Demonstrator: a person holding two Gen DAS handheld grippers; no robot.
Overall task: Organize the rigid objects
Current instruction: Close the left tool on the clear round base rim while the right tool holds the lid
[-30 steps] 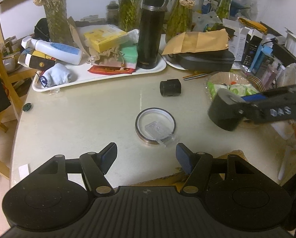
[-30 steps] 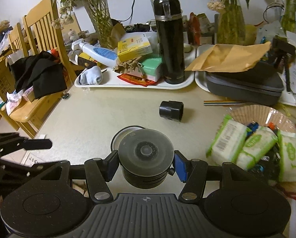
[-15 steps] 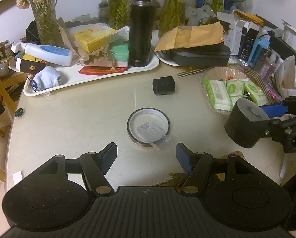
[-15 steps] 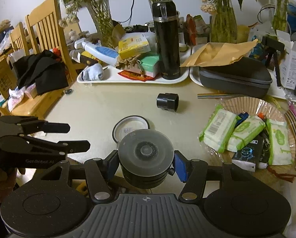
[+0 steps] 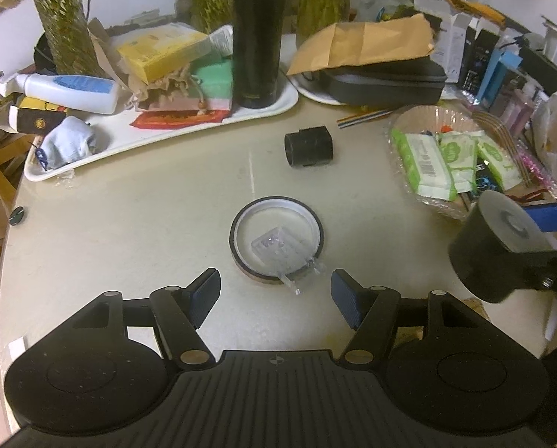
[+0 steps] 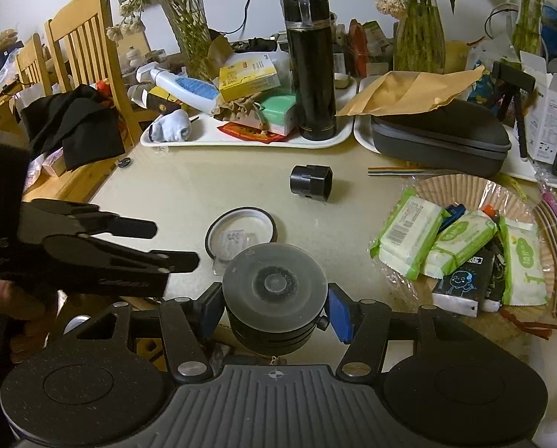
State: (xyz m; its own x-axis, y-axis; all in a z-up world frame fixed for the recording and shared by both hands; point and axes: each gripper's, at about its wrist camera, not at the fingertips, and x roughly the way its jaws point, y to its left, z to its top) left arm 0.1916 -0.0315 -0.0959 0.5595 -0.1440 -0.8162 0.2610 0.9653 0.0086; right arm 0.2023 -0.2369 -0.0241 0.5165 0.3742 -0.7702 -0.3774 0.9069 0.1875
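Note:
A roll of tape (image 5: 276,237) lies flat on the table with a small clear plastic piece (image 5: 278,248) resting inside it. My left gripper (image 5: 275,293) hovers open just in front of that roll, nothing between its fingers. My right gripper (image 6: 274,308) is shut on a black round canister with a grey lid (image 6: 274,291), held above the table's near edge; the same canister (image 5: 495,246) shows at the right of the left wrist view. A short black cylinder (image 5: 308,145) lies on its side further back. The left gripper (image 6: 166,248) appears from the side in the right wrist view.
A white tray (image 5: 189,130) at the back holds a tall black flask (image 5: 258,37), boxes, a lotion bottle and a sock. A dark zip case (image 6: 439,142) under a brown envelope sits back right. A basket of wipe packs (image 6: 461,235) lies right; wooden chairs (image 6: 80,48) stand left.
My left gripper has moved forward and down toward the tape roll. The right gripper with the canister drew back to the right at first, then stayed put.

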